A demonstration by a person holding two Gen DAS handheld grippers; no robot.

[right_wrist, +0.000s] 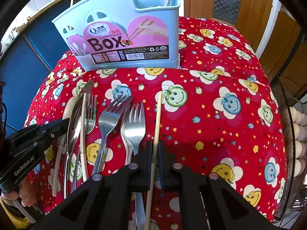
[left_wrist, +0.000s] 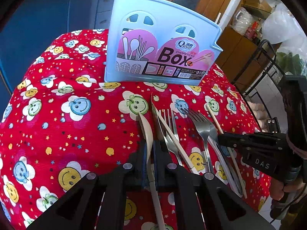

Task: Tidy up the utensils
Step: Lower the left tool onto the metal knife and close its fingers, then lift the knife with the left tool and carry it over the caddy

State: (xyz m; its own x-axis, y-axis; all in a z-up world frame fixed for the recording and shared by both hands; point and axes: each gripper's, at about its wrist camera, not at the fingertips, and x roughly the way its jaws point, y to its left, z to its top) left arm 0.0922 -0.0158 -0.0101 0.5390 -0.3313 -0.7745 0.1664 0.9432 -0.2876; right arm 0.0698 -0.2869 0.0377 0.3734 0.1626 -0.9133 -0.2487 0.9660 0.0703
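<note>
Utensils laid side by side on red smiley-print cloth [right_wrist: 220, 134] covering the table, handles toward the cameras, tips toward the blue chopstick box [right_wrist: 122, 34].

Pale cream spoon [left_wrist: 146, 128]: bowl on edge, long axis running away from the left camera toward the box. Clamped at the neck by left claw [left_wrist: 148, 145], fingers pressed tight on both sides, handle trailing back beneath the claw.

Single pale wooden chopstick [right_wrist: 157, 118]: thin, straight, long axis pointing to the box, leaning slightly. Pinched between fingers of right claw [right_wrist: 154, 149], clenched on it; lower end passing back under the claw.

Between the two: three steel forks, tines toward the box — one [right_wrist: 90, 115] on the left tangled with a second cream chopstick [right_wrist: 82, 126] and a steel knife [right_wrist: 80, 105], one [right_wrist: 110, 115] in the middle angled right, one [right_wrist: 134, 126] just beside the gripped chopstick. White-handled utensil partly hidden under the forks; kind unclear.

Box upright at far edge of the cloth, pink label reading "BOX" facing the cameras, open compartments on top.

Wire rack with eggs [right_wrist: 299, 134] at right, off the table.
</note>
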